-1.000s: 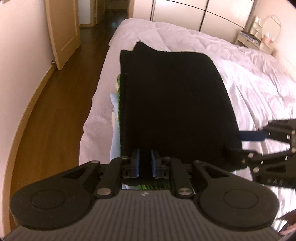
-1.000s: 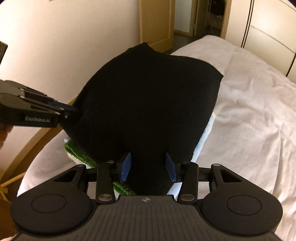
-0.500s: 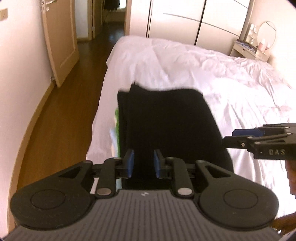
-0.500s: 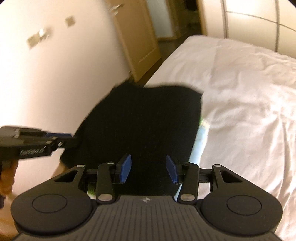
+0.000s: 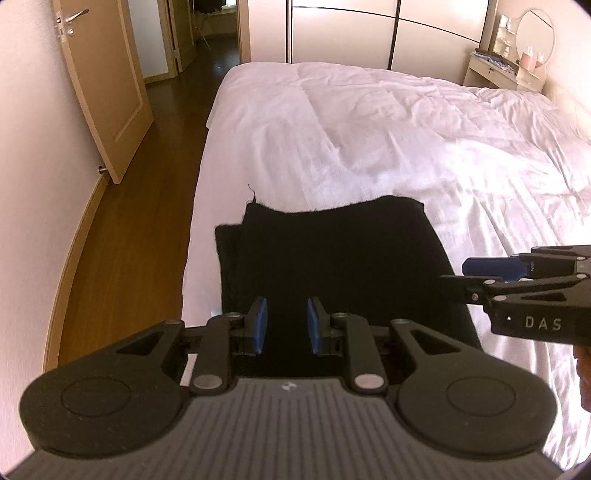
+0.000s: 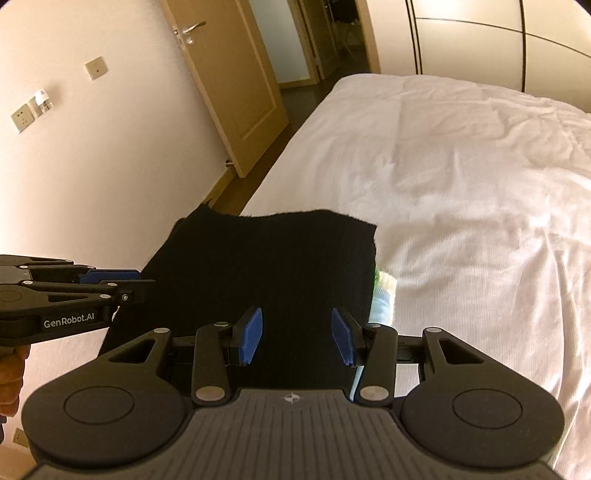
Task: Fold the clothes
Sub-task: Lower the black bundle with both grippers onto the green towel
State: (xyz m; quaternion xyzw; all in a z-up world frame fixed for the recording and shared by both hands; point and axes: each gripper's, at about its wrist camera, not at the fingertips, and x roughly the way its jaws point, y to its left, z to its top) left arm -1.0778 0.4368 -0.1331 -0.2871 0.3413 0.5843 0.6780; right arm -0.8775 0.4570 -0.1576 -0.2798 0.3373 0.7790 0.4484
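From the left wrist camera, the black folded garment [image 5: 332, 266] lies straight ahead of the left gripper [image 5: 284, 325] and a little below it, its long axis running away from the jaws toward the far end of the bed. The jaws stand a little apart with nothing between the blue pads; the cloth shows dark through the gap but sits beneath them, not in them. The garment rests near the bed's [image 5: 369, 122] left edge, at its near end, with its far hem slightly wavy and a thinner layer stepping out on the left side. The right gripper [image 5: 480, 273] comes in from the right, level with the garment's right edge and just beside it; from here its jaws cannot be read

From the right wrist camera, the same garment [image 6: 266, 266] lies ahead of the right gripper [image 6: 295, 336], whose jaws are spread wide and empty. A bit of pale green and light-blue cloth [image 6: 382, 295] peeps out from under the garment's right side, so it seems to sit on a stack. The left gripper [image 6: 122, 282] hangs at the garment's left edge. Both look about equally near, one to each long side

The white duvet is rumpled and soft. An open wooden door [image 6: 229, 92] and dark floor [image 5: 125, 229] lie left of the bed, wardrobe panels [image 5: 369, 33] beyond it
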